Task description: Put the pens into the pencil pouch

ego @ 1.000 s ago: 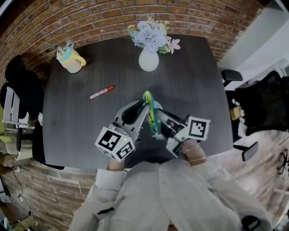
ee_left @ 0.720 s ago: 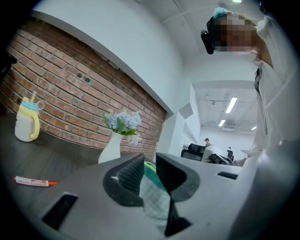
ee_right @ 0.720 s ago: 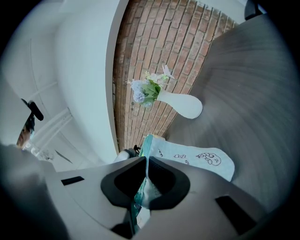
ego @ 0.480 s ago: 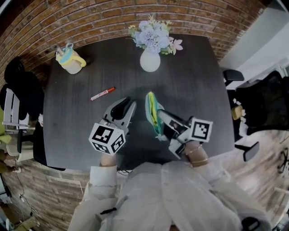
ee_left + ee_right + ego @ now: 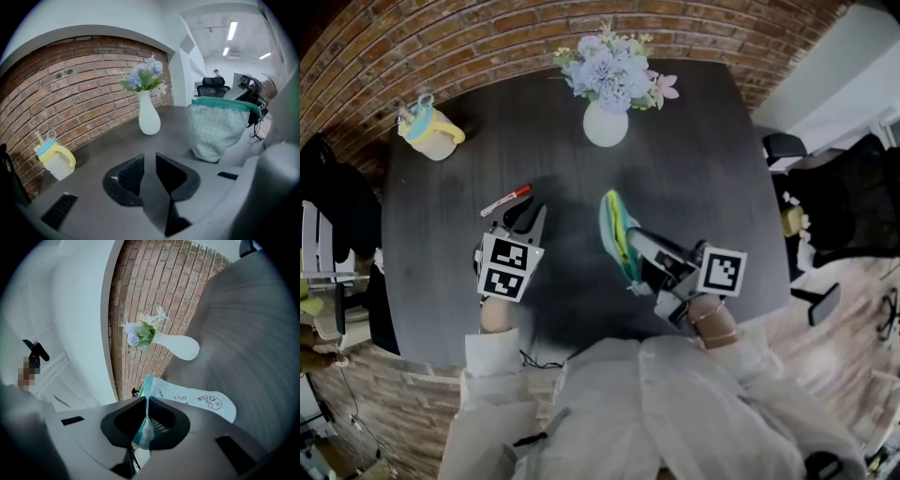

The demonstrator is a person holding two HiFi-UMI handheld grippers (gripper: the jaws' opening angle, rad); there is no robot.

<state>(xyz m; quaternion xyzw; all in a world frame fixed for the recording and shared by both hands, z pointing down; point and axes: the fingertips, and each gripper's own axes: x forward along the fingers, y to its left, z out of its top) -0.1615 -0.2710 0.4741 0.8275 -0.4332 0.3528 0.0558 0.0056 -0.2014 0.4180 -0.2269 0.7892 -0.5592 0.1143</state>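
Hard to make out: the pencil pouch's (image 5: pixel 617 234) inside is staying out of sight.
Right hand-held gripper (image 5: pixel 146 405): pinching its rim, holding it upright on the bench (image 5: pixel 703 141).
Left hand-held gripper (image 5: pixel 150 161): jaws standing slightly apart, gripping nothing, hovering near the red pen (image 5: pixel 505 200).
Room: brick wall (image 5: pixel 487 37) bordering the dark bench; vase (image 5: pixel 606 127) and yellow cup (image 5: pixel 431 138) sitting farther back.

Bare tabletop (image 5: pixel 431 246) surrounds the red pen (image 5: pixel 504 201), seemingly unobstructed; vase (image 5: pixel 606 128) and cup (image 5: pixel 431 139) stand well back
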